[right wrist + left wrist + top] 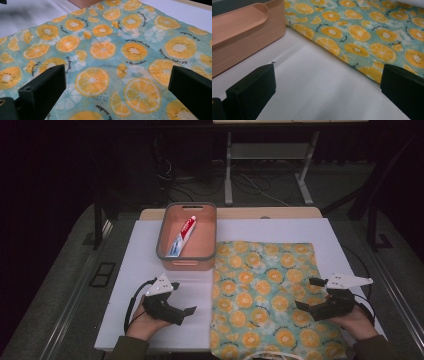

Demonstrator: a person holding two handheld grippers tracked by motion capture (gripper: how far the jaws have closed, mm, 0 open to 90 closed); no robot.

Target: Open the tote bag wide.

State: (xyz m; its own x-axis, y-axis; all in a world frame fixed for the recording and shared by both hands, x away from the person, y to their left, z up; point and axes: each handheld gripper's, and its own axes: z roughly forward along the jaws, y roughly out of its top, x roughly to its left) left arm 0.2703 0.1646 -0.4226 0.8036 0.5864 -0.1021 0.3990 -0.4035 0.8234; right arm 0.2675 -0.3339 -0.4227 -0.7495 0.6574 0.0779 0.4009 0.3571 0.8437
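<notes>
Cloth (265, 295) flat; grippers apart, empty.

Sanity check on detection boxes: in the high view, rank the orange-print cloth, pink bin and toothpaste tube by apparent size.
1. orange-print cloth, largest by far.
2. pink bin.
3. toothpaste tube, smallest; it lies inside the bin.

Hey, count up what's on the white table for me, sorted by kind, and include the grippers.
Orange-print cloth: 1
Pink bin: 1
Toothpaste tube, lying in the bin: 1
Grippers, left and right, both open: 2
Total: 5
</notes>
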